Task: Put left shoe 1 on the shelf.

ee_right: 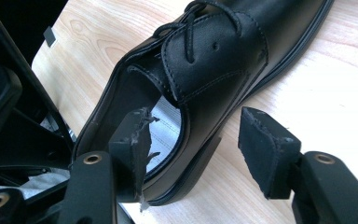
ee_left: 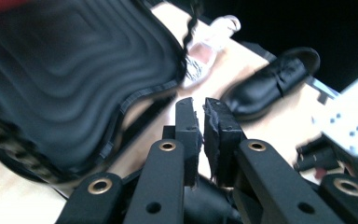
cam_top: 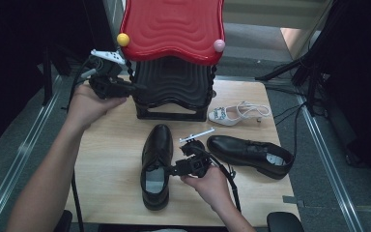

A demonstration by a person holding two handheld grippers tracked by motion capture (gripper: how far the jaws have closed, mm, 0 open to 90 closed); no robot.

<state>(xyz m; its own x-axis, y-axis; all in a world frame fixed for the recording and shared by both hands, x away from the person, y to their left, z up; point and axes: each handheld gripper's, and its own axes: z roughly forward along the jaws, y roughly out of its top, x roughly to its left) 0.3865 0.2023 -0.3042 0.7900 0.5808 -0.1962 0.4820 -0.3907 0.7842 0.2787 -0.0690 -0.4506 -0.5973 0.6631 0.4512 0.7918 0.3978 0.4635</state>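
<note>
So this looks like the shoes-onto-the-rack job, and right now it's the grab step on the first black shoe (cam_top: pixel 155 164). The right claw (cam_top: pixel 182 169) sits at that shoe's side near the heel, jaws apart. In the right gripper view one pad (ee_right: pixel 131 149) is over the shoe's opening and the other pad (ee_right: pixel 263 151) is outside the sole, so the side wall of the shoe is between them, but nothing's pressing yet. Released, not grasping.

The left claw (cam_top: pixel 136 87) is up by the left edge of the shoe rack (cam_top: pixel 174 89), next to its black shelf under the red top (cam_top: pixel 173 26). In the left gripper view its pads (ee_left: pixel 189 128) are basically clenched together with nothing in between, and the shelf is just off to one side of them.

Next move, I'd say: push the right claw a bit further onto the shoe wall, squeeze, then lift and carry it toward the rack. The other black shoe (cam_top: pixel 251 154) lies just past the right claw, and a white sandal (cam_top: pixel 236 113) beyond that, near the rack's foot. Probably those come after. Grip looks shallow, so it could slip if it closes now.
</note>
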